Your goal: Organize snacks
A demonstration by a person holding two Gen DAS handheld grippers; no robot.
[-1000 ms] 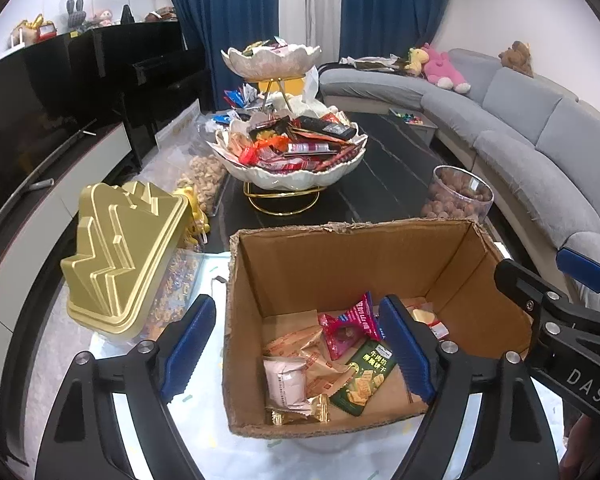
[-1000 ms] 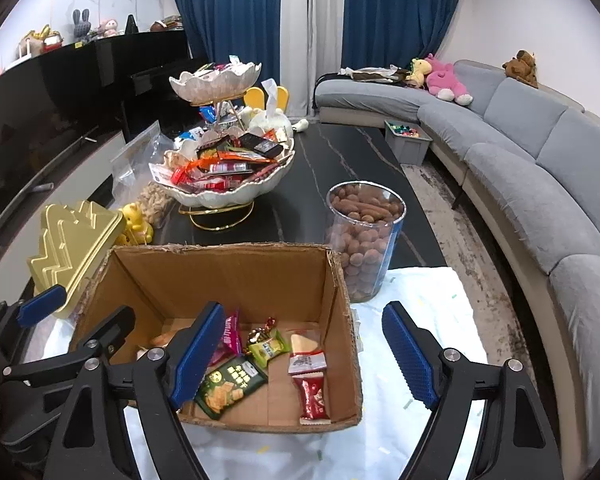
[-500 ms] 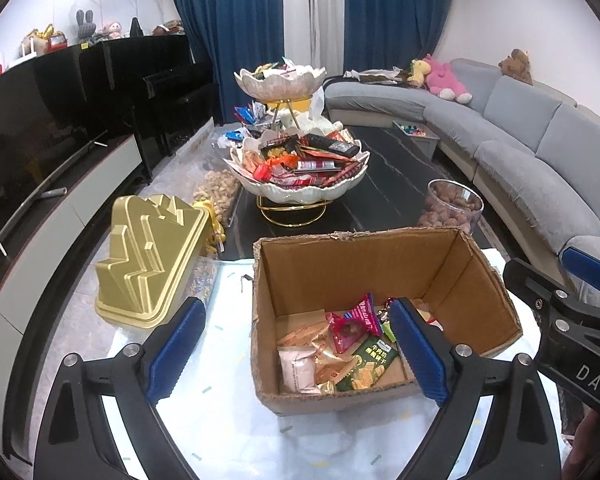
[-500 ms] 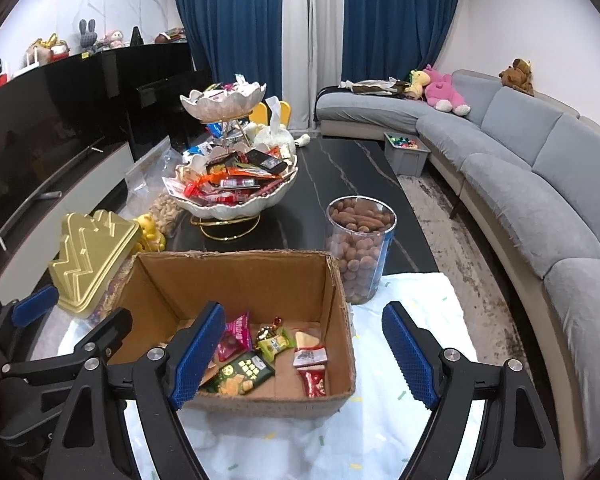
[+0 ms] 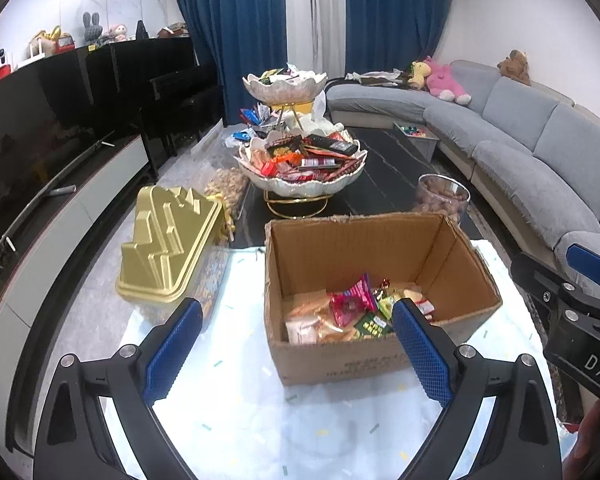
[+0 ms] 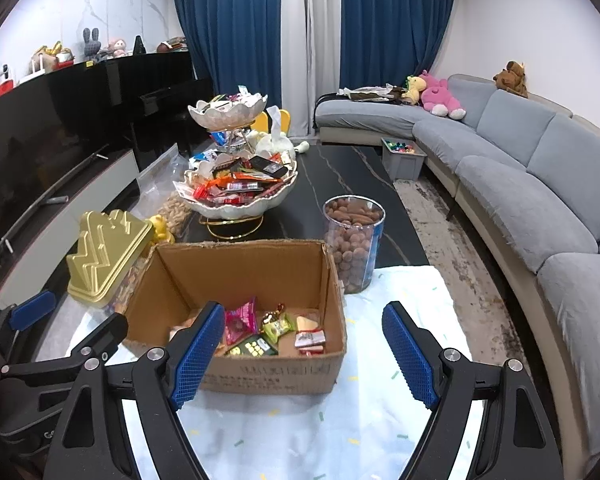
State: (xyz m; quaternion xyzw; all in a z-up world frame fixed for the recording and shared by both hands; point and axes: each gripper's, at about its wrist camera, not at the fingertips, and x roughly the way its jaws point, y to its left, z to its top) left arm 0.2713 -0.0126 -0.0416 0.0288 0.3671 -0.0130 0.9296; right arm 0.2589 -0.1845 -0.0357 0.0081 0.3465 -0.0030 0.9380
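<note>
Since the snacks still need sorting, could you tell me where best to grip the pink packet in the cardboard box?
Probably from above, on the pink packet's raised upper edge: it leans tilted on the other wrappers, while the cardboard box walls block any sideways approach. Both the left gripper and the right gripper are open and empty.

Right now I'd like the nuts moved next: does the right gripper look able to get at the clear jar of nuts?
Probably yes. The right gripper is open and empty, and the jar of nuts stands uncovered just right of the cardboard box, whose wall stays beside the path, not across it.
</note>
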